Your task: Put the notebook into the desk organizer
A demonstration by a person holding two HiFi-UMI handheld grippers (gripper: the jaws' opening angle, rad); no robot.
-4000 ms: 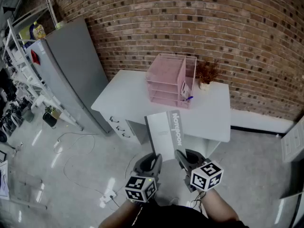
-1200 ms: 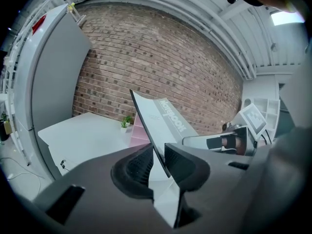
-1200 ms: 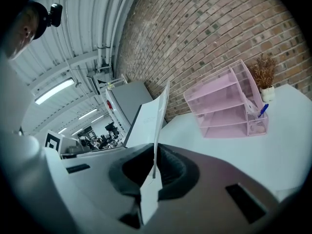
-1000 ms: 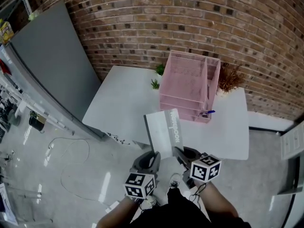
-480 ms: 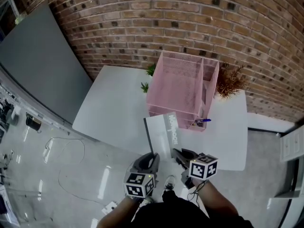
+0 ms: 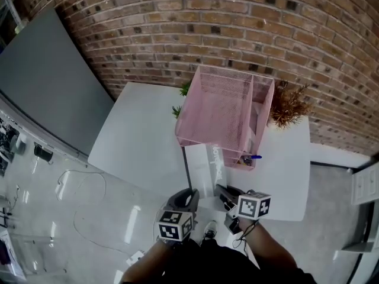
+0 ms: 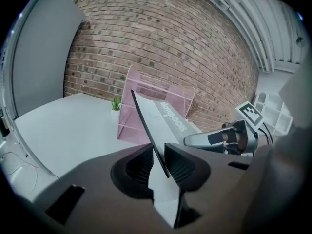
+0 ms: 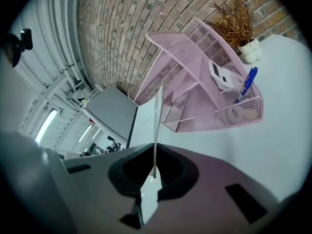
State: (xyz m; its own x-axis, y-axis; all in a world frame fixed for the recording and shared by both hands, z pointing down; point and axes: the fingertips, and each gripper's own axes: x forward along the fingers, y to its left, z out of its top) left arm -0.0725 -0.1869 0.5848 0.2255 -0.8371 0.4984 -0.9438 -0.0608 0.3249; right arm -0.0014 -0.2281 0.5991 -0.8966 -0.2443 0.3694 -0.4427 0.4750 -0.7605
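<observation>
The grey notebook [image 6: 204, 167] is held flat-side up between both grippers, its far end over the front of the white desk [image 6: 136, 141], just before the pink wire desk organizer [image 6: 222, 108]. My left gripper [image 6: 189, 195] is shut on the notebook's near left corner. My right gripper [image 6: 223, 191] grips the near right edge, its jaws still closing on it. In the left gripper view the notebook [image 7: 168, 118] rises from the left gripper [image 7: 157, 162] toward the organizer [image 7: 141, 101]. In the right gripper view its thin edge [image 8: 156, 126] stands in the right gripper [image 8: 155, 172] before the organizer [image 8: 195, 82].
A blue pen [image 6: 251, 157] and a white calculator [image 8: 219, 74] sit in the organizer's right compartments. A dried plant [image 6: 288, 105] stands right of it, a small green plant [image 6: 177, 110] to its left. A brick wall is behind; a grey cabinet [image 6: 41, 76] stands at left.
The desk and organizer have come closer as I walked up. The notebook, still held by both grippers, now reaches the organizer's front edge.
</observation>
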